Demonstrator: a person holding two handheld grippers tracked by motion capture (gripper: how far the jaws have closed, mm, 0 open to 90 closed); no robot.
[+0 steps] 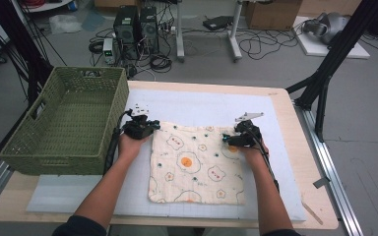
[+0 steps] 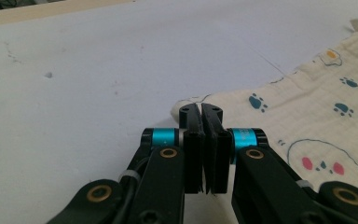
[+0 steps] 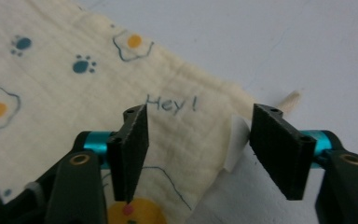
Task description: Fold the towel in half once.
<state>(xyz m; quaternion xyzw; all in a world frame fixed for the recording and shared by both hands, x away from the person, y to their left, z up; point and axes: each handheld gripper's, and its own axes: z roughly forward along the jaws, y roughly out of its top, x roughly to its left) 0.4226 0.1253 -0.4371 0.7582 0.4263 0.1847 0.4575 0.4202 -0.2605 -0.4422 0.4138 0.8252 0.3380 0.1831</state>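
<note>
the cloth (image 1: 197, 163) lies spread flat on the white mat (image 1: 202, 105) in the middle of the desk (image 1: 302, 147), a cream square-ish piece printed with fried eggs and paw prints. its slightly longer axis runs from the far edge toward the person; the far edge lies between the two hands, roughly across the desk, and the near edge sits close to the front of the mat.

the step in hand looks like taking hold of the two far corners, likely to fold the cloth or lift it. the left gripper (image 1: 150, 129) sits at the far left corner with its jaws pressed together; in the left gripper view the corner runs up to and under the jaw tips (image 2: 204, 114), so it appears pinched there, though the fabric between the pads is hidden. the right gripper (image 3: 200, 140) stands at the far right corner with its jaws apart, straddling the edge next to the printed "hey!" and a small white tag (image 3: 235, 140); neither pad presses on the fabric yet.

the next move calls for the right gripper to close on that corner, catching the hem rather than only the tag, before both hands lift together. a green woven basket (image 1: 66, 118) stands at the left of the desk, well apart from the cloth.
</note>
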